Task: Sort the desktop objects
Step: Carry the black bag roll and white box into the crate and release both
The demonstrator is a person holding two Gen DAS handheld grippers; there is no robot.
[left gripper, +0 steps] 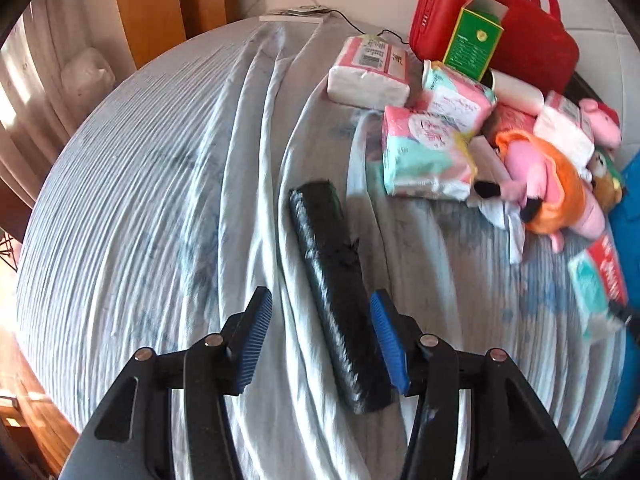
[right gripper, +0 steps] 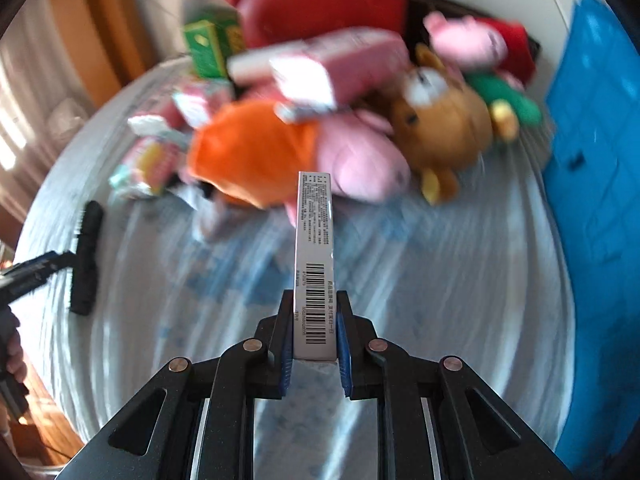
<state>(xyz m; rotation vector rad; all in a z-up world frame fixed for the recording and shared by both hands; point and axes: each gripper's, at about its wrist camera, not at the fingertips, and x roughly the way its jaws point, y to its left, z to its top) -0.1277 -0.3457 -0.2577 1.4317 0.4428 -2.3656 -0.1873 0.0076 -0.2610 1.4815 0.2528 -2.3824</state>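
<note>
A black roll of bags [left gripper: 338, 284] lies on the pale striped cloth [left gripper: 140, 200]. My left gripper [left gripper: 320, 308] is open, its blue pads on either side of the roll's near half, the right pad close against it. The roll also shows in the right wrist view [right gripper: 86, 258], with the left gripper reaching it from the left. My right gripper [right gripper: 314, 312] is shut on a slim silver box with a barcode [right gripper: 314, 256] and holds it above the cloth. The same box shows blurred at the right edge of the left wrist view [left gripper: 598, 284].
A pile lies at the far side: a red bag [left gripper: 500, 20], a green carton [left gripper: 474, 44], tissue packs [left gripper: 370, 72], a pink and orange plush [left gripper: 552, 184], a brown bear plush [right gripper: 440, 120]. A blue crate [right gripper: 600, 184] stands at the right.
</note>
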